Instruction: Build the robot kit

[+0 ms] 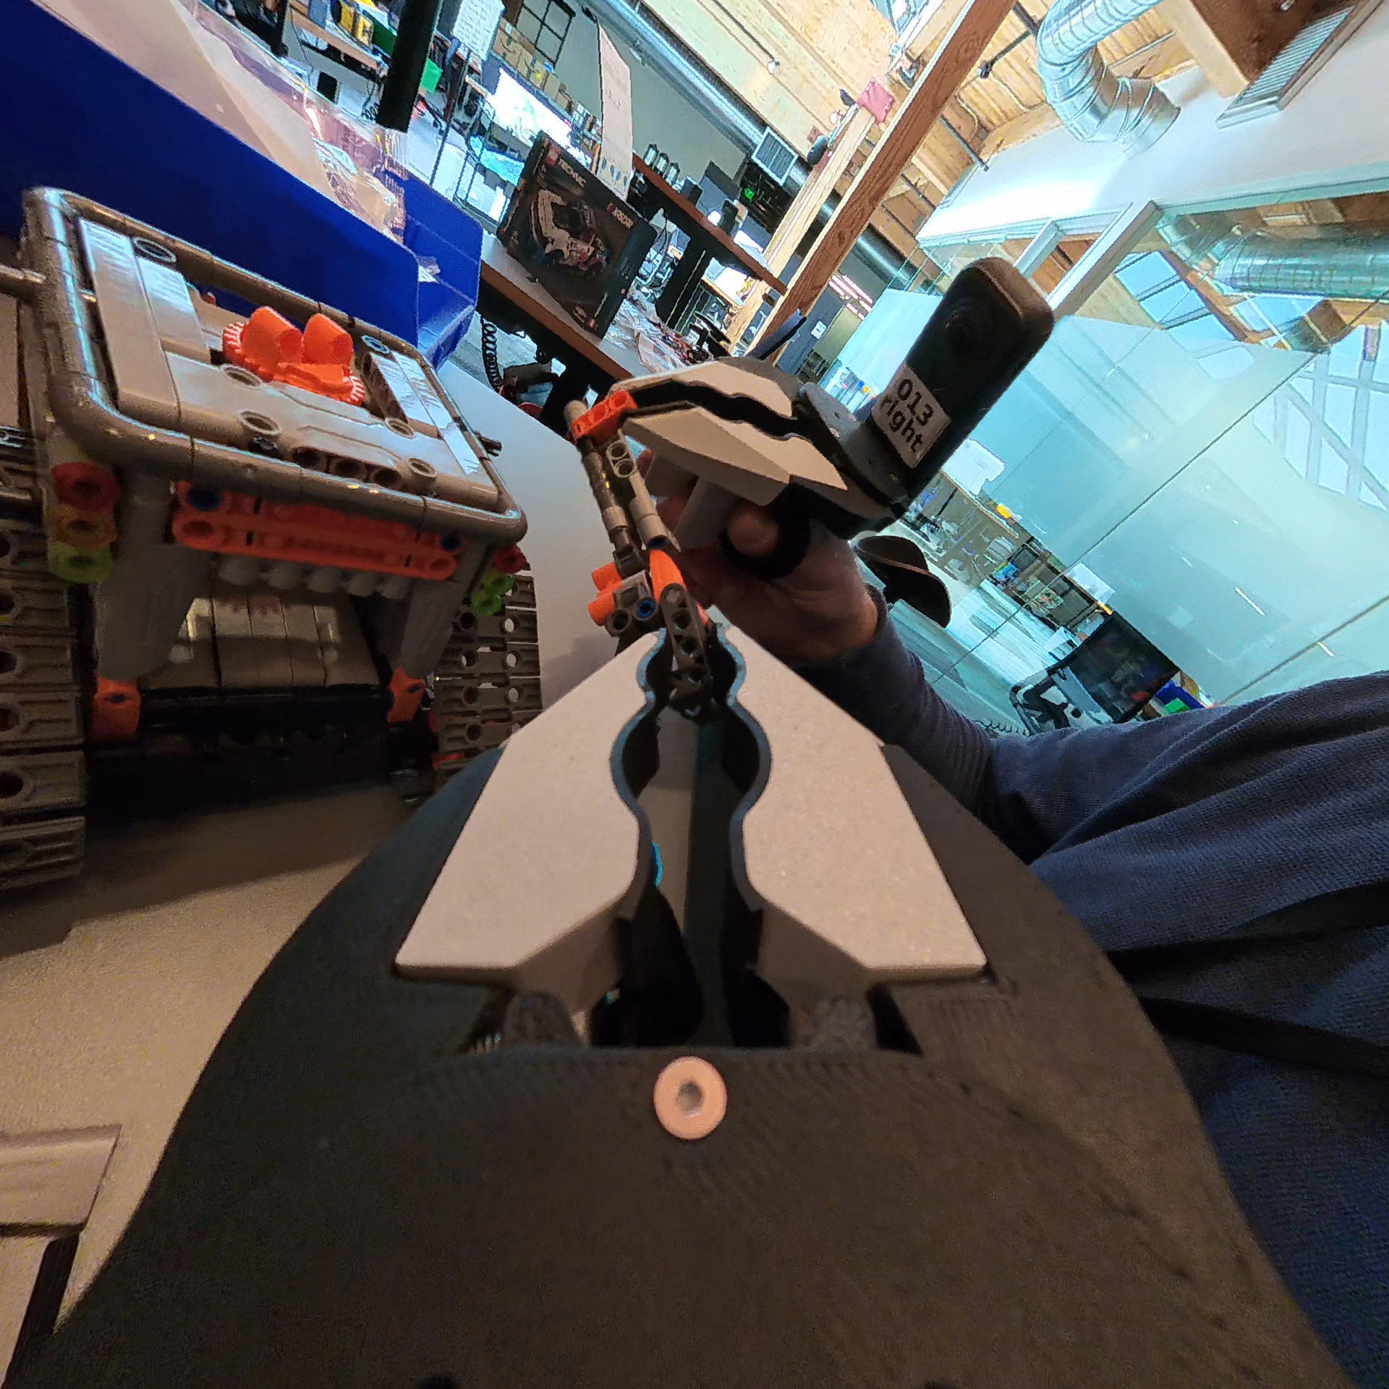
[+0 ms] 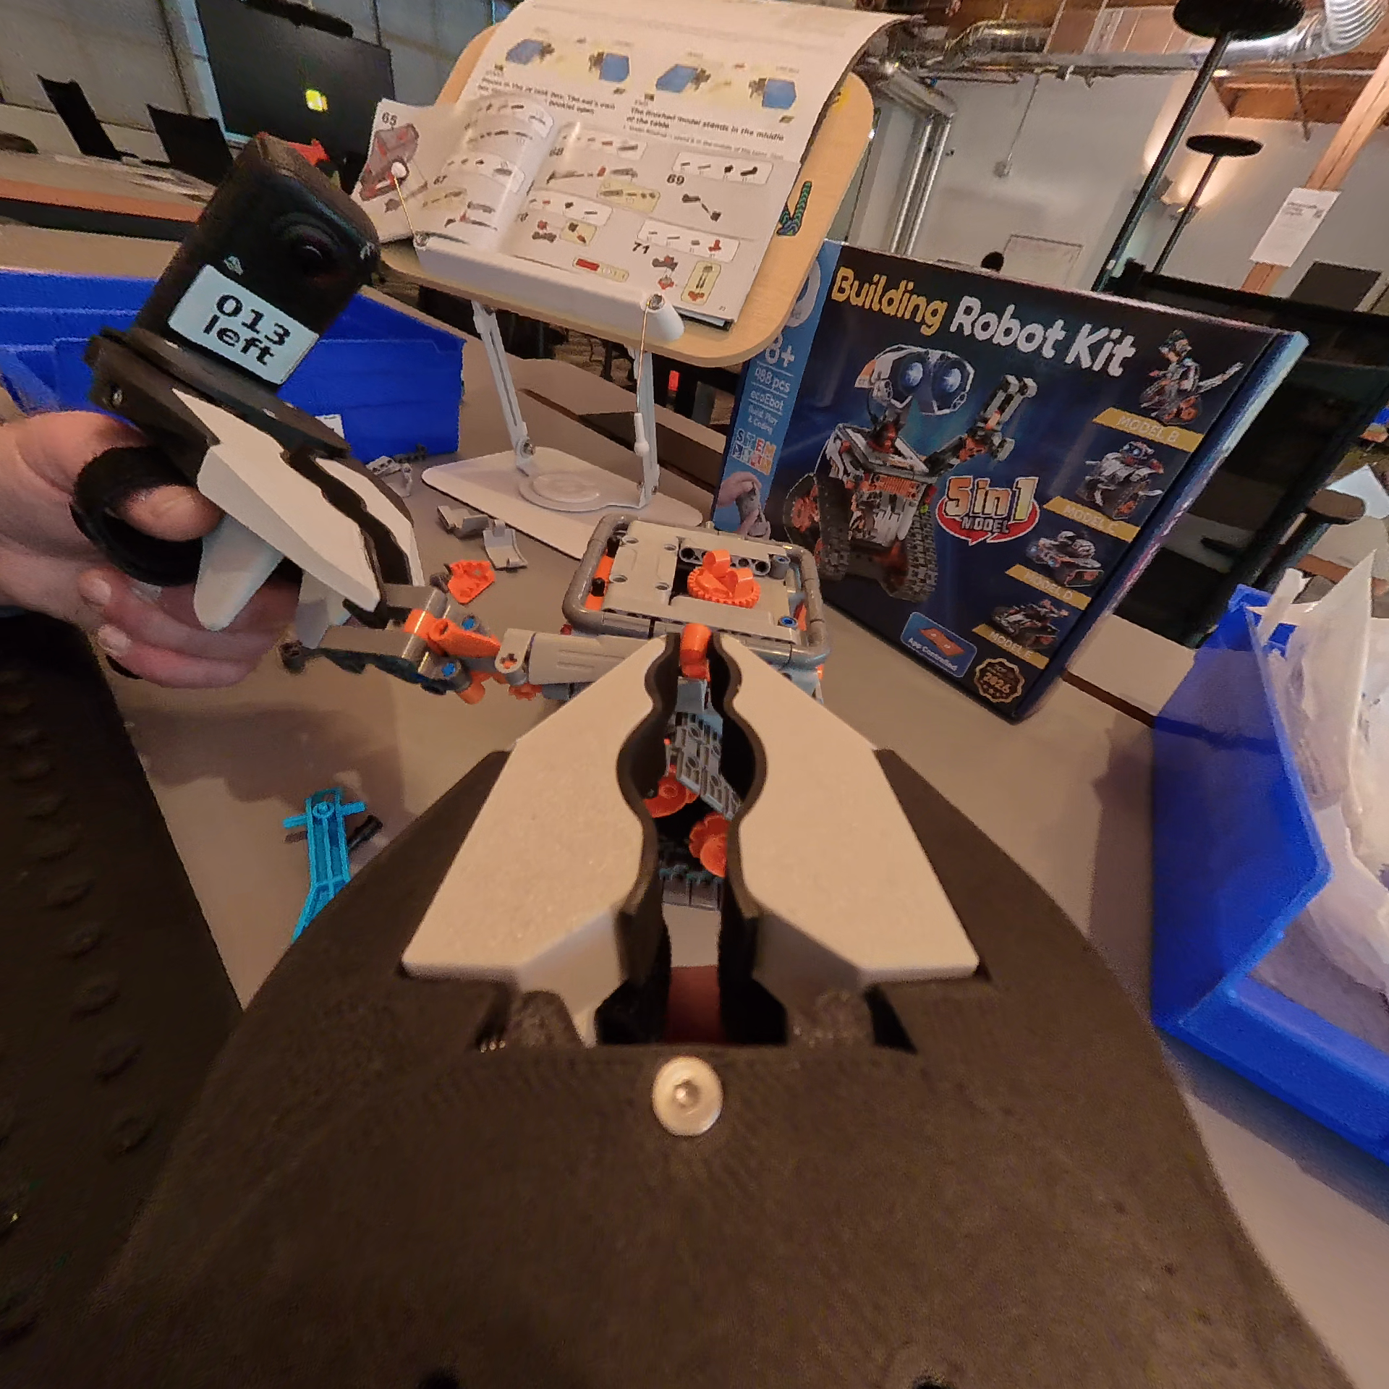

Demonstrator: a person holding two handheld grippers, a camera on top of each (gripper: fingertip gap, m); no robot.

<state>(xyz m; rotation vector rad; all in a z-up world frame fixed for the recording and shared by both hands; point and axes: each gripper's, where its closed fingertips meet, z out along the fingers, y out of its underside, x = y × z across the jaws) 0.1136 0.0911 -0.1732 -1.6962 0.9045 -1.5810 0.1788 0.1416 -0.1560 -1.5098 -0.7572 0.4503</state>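
Grippers share one brick arm (image 2: 481, 646) in the air just before the tracked base (image 2: 699, 579): the left gripper (image 1: 688, 676) is pinched on its dark end beam, the right gripper (image 2: 688, 661) is closed over its grey and orange far end. It looks light, stiff, jointed and liable to pop apart, so the solid beams seem the safest hold. Around lie loose bricks (image 2: 481, 534), a teal tool (image 2: 323, 849), blue bins (image 2: 1233, 864), a kit box (image 2: 1000, 466) and a booklet stand (image 2: 624, 188), none in the way.
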